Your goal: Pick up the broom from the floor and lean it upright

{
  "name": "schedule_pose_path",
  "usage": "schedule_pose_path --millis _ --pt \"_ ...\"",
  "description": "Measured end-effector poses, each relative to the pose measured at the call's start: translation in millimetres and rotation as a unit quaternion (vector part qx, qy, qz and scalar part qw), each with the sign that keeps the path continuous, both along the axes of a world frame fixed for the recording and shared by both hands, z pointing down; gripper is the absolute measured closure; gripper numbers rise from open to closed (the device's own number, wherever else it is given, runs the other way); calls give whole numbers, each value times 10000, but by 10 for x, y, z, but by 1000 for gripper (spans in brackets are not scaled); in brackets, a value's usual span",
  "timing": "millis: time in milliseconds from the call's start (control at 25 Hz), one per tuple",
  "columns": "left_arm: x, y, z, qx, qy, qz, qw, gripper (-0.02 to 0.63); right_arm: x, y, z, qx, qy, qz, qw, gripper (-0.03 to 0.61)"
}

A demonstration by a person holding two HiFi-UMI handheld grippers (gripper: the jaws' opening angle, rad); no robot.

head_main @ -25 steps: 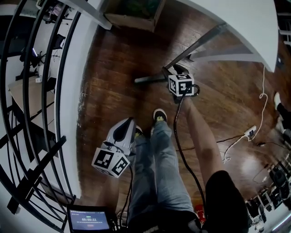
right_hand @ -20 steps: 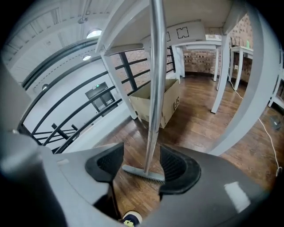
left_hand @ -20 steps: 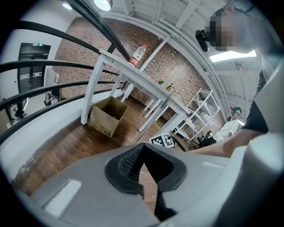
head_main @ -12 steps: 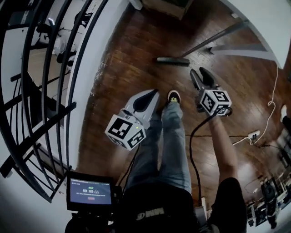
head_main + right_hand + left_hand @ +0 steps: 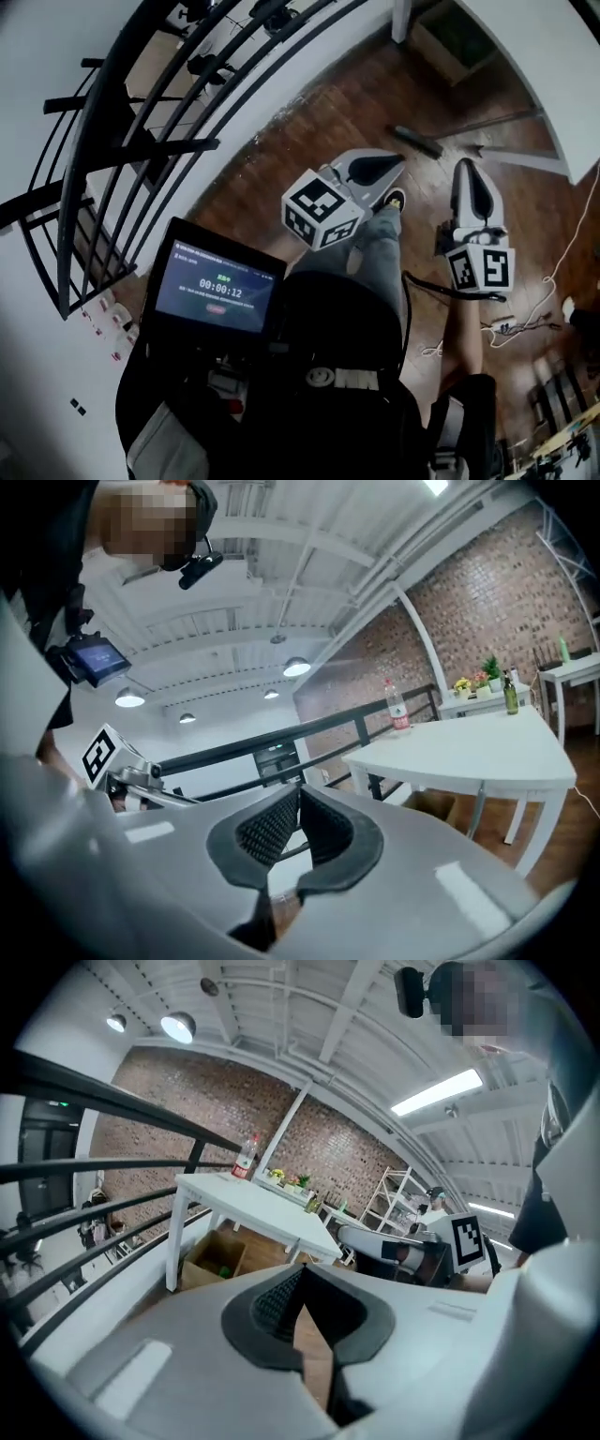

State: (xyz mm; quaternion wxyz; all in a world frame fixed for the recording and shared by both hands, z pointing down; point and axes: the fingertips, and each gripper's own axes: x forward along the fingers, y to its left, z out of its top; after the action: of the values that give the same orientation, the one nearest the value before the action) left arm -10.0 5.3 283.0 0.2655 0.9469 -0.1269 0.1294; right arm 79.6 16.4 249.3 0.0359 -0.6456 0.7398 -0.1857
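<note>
Wood floor (image 5: 281, 178) all round, with a black railing (image 5: 141, 150) curving down the left side and a white table (image 5: 525, 56) up in the right corner. So, the tongs. The left gripper (image 5: 302, 1269) has its pads pressed together at the tips with nothing between them, just floor showing through the gap lower down. The right gripper (image 5: 299, 789) has just snapped closed and it's empty too, pads meeting at the tip. Both are held up off the floor and pointing roughly level, side by side, with the person's jeans leg (image 5: 380, 258) and shoe (image 5: 394, 200) between them from the head view.

The broom (image 5: 418, 142) is lying flat on the floor, beyond both grippers and well apart from them. Its dark head sits just out from the table, and the thin handle runs off to the right under the table's edge. Neither gripper touches it.

Other stuff: a cardboard box (image 5: 448, 37) is on the floor under the table near one leg, and a bottle (image 5: 246, 1157) stands on the tabletop. White cables (image 5: 553, 281) trail over the floor on the right. A small lit screen (image 5: 217, 292) is mounted right in front of the person, low in the head view.
</note>
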Motion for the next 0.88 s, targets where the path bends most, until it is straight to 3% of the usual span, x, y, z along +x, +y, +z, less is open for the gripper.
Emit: schedule_pose_path --millis 120,280,640,880 --pt "-238 -39 -666 459 232 -225 9984 598 -480 35 -546 313 225 -480 9981 568" --pt "-393 92 -1238 805 584 -359 9944 597 -882 337 -765 316 804 -939 9918 573" --pt "-396 239 -1513 1131 896 -277 9891 597 -984 373 -1095 818 435 -940 9912 575" --pt "-423 293 -1596 1228 975 -225 9874 597 -1049 370 -1089 781 549 -978 9906 575"
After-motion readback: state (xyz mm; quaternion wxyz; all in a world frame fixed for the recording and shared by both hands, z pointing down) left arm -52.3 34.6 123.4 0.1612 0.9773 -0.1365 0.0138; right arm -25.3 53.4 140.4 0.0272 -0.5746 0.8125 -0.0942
